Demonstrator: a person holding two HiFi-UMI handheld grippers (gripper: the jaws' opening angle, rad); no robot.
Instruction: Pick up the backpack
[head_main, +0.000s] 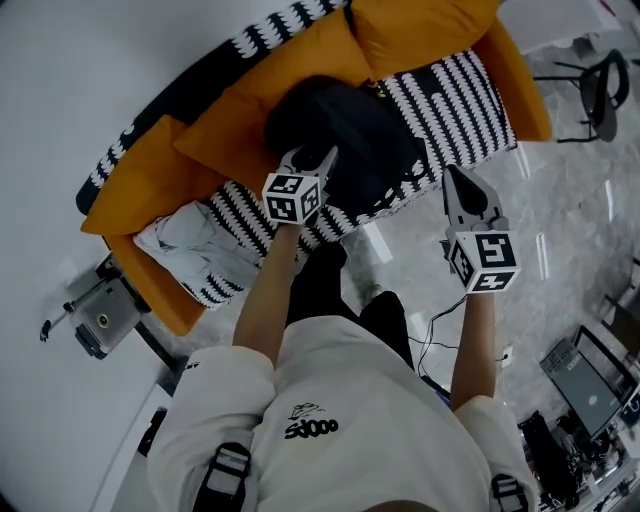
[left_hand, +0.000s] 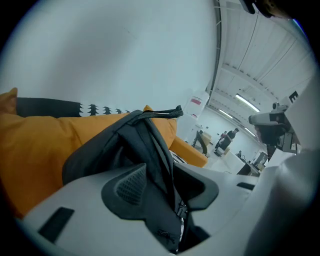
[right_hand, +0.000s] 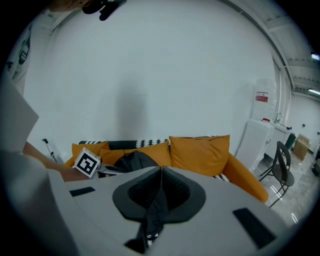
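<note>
Black nylon is filling my left gripper view: the backpack (left_hand: 125, 145) is sitting right in front of me, leaning against the orange cushions (left_hand: 40, 145) at the back of the sofa. My left gripper (left_hand: 160, 172) is standing with its jaws wide apart. The side of the backpack is running down into the gap between them, and the pads are not visibly pressing on it.

From the head view, the backpack (head_main: 345, 135) is lying near the middle of the black-and-white patterned seat cover (head_main: 455, 95), with my left gripper (head_main: 315, 155) nosing in at its near edge. My right gripper (head_main: 452, 178) is hanging well apart from the backpack, off the front of the seat and over the pale floor (head_main: 560, 200). In its own view, the right gripper (right_hand: 161, 172) is showing its jaws closed together, face against face, gripping nothing.

A crumpled white cloth (head_main: 185, 240) is lying at the left end of the seat, and a black chair (head_main: 600, 90) is standing off beyond the sofa's right arm
</note>
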